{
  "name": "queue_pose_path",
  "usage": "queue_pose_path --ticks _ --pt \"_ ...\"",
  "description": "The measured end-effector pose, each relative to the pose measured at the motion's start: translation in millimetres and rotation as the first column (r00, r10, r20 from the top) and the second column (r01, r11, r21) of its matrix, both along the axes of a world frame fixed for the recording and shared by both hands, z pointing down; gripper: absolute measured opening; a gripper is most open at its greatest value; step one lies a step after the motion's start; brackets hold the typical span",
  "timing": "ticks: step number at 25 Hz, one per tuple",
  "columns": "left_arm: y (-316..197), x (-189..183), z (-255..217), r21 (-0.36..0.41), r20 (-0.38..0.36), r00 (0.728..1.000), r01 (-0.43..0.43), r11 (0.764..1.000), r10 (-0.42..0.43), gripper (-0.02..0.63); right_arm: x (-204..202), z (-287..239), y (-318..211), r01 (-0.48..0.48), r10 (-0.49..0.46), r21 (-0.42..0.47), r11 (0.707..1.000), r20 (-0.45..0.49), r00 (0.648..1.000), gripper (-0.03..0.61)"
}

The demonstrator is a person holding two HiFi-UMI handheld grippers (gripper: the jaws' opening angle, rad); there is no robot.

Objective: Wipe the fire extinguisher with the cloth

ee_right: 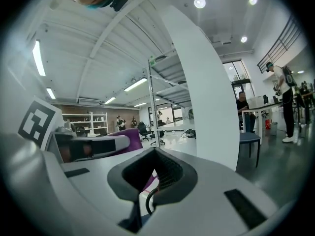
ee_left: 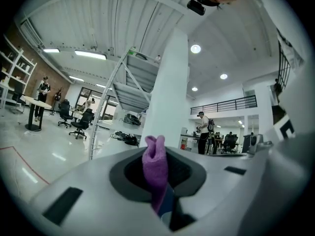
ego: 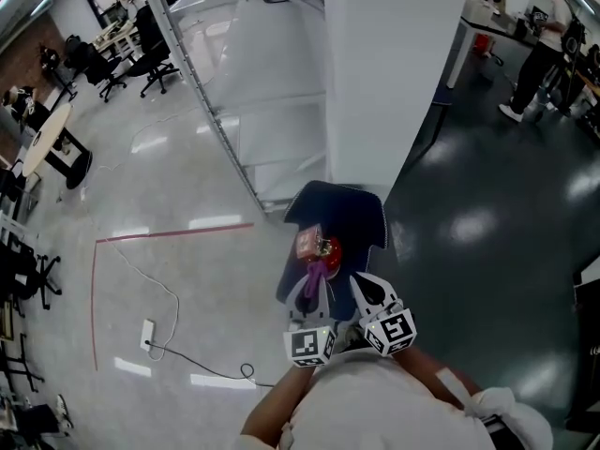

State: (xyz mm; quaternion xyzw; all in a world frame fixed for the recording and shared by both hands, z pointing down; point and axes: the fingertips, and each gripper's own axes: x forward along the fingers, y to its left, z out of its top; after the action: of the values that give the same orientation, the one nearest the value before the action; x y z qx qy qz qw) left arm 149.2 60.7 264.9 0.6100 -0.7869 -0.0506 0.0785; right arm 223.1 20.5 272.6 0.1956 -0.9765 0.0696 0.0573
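Person (ego: pixel 375 411) in a white top looks steeply down over two handheld grippers, each carrying a cube of square black-and-white markers, in an open-plan hall with a glossy pale grey floor (ego: pixel 187 186). The left gripper (ego: pixel 316 289) has its claw clenched on a folded purple terry cloth (ee_left: pixel 155 163), which stands up between the dark pads and hangs below them. From the head view the cloth's upper end lies just beside the red fire extinguisher (ego: pixel 328 248), seen from above with a pinkish tag at its top. The extinguisher shows against the seat of a dark-blue chair (ego: pixel 342 209) at the foot of a broad white square pillar (ego: pixel 394 64); whether it stands on the seat or on the floor in front cannot be told. The right gripper (ego: pixel 364 289) sits just beside the left one, its claw drawn together with nothing in it. To the left, a thin red tape line (ego: pixel 173 231) marks the floor, and a white power strip (ego: pixel 148 334) lies there with its black cable
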Motion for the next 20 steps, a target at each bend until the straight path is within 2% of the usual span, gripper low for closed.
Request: queue_pose_path --ticks 12,20 --pt "-12 2 8 -0.029 -0.003 1.0 -0.028 0.999 0.028 0.051 -6 2 -15 -0.012 0.012 0.002 1.0 -0.004 1.0 0.012" --pt "-9 0 6 -0.015 -0.004 0.999 -0.032 0.999 0.032 0.051 -4 6 -15 -0.008 0.008 -0.008 1.0 -0.009 1.0 0.012"
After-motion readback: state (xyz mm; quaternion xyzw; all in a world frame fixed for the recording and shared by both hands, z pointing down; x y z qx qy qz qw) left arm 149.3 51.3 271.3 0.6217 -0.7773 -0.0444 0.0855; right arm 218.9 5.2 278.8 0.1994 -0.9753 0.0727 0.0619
